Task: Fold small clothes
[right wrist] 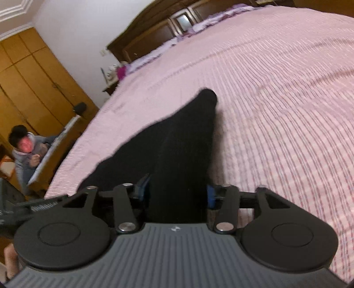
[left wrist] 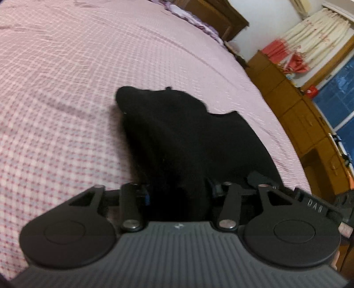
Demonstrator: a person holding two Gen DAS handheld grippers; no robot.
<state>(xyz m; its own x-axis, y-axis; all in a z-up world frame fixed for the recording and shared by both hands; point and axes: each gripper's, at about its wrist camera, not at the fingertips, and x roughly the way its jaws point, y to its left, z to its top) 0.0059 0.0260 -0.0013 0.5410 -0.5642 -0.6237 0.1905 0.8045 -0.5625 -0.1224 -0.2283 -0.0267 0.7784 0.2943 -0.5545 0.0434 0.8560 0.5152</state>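
A small black garment (left wrist: 177, 133) lies partly lifted over a pink checked bedspread (left wrist: 66, 88). In the left wrist view my left gripper (left wrist: 179, 190) is shut on one edge of it, and the cloth drapes over the fingers and hides their tips. In the right wrist view the same black garment (right wrist: 177, 144) stretches away to a rounded tip, with my right gripper (right wrist: 177, 192) shut on its near edge. Blue finger pads (right wrist: 210, 197) show beside the bunched cloth. The garment hangs taut between both grippers, above the bedspread (right wrist: 276, 99).
A dark wooden headboard (right wrist: 154, 28) and lilac pillows (right wrist: 216, 17) stand at the bed's far end. Wooden wardrobes (right wrist: 33, 77) and a seated person (right wrist: 24, 150) are left of the bed. Wooden cabinets (left wrist: 298, 110) and curtains (left wrist: 309, 39) line the other side.
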